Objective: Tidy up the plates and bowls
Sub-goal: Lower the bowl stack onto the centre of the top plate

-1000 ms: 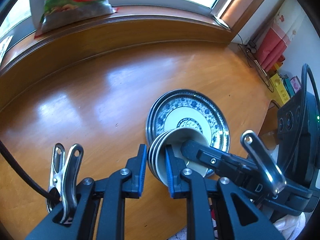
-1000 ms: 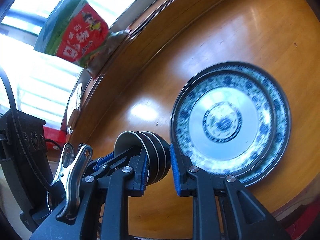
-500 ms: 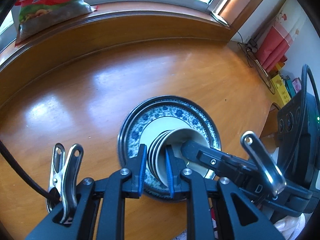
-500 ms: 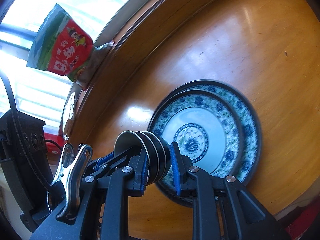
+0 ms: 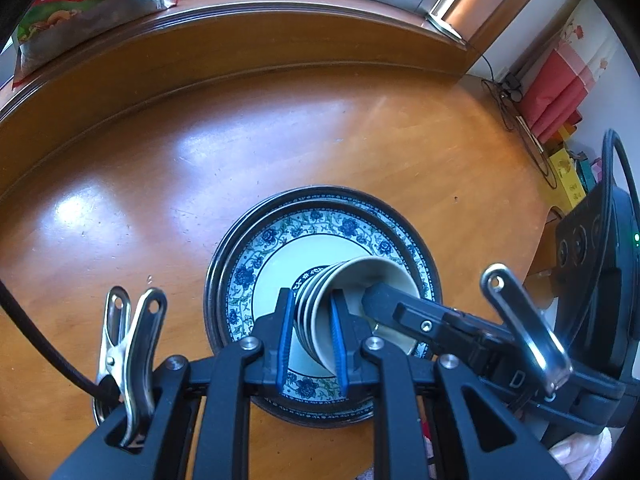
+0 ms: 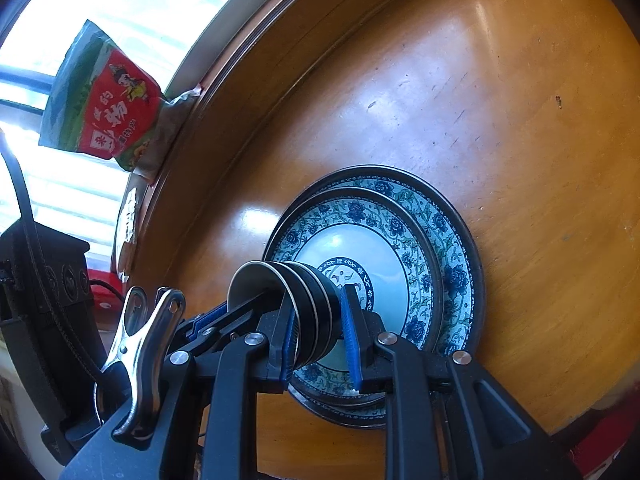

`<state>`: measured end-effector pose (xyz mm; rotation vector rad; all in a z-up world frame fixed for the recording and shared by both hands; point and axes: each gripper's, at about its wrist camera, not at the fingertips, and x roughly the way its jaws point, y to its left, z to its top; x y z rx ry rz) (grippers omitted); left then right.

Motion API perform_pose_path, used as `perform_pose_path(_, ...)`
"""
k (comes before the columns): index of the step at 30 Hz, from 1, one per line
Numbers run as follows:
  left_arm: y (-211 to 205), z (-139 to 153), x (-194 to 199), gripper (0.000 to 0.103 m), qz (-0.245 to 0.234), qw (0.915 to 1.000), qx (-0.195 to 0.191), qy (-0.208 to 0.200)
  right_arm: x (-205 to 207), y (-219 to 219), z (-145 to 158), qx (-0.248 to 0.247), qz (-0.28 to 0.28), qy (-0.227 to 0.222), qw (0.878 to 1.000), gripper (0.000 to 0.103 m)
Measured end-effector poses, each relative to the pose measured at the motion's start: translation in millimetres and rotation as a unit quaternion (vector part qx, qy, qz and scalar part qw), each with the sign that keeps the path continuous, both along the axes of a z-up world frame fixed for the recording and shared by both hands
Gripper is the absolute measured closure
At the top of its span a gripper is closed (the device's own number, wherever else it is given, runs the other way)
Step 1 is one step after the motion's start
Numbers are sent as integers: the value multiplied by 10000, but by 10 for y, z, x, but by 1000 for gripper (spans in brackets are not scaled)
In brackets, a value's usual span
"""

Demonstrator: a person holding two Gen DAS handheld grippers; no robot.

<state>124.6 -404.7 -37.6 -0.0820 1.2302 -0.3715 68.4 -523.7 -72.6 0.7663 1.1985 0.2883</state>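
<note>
Hanging tilted over two stacked blue-and-white floral plates (image 5: 320,224), a nested stack of small bowls (image 5: 320,304) is clamped from both sides: the left gripper (image 5: 310,336) pinches one rim, the right gripper (image 6: 320,332) the opposite rim. The plates sit near the front edge of the round wooden table (image 5: 200,152). Plates look already stacked; the bowls seem not yet set down, though contact underneath is hidden. A red snack bag (image 6: 100,108) leans on the windowsill beyond the far edge.
</note>
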Motion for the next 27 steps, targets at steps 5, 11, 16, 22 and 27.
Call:
perform_pose_path(5, -35, -46, 31, 86, 32, 10000, 36, 38, 30, 6, -41, -1, 42, 73, 10000, 80)
perform_pose_path(11, -31, -73, 40, 86, 44, 10000, 25, 22, 54, 2, -43, -17, 22, 83, 10000, 80)
perform_pose_path(16, -24, -73, 39, 86, 39, 10000, 14, 12, 67, 4, -44, -17, 5, 85, 10000, 80)
perform_pose_path(22, -13, -54, 35, 86, 33, 10000, 47, -43, 76, -7, -58, 16, -3, 96, 10000, 80)
perform_pose_path(27, -12, -3, 28, 81, 55, 9997, 182, -168, 71, -4, -49, -47, 6, 62, 10000, 80)
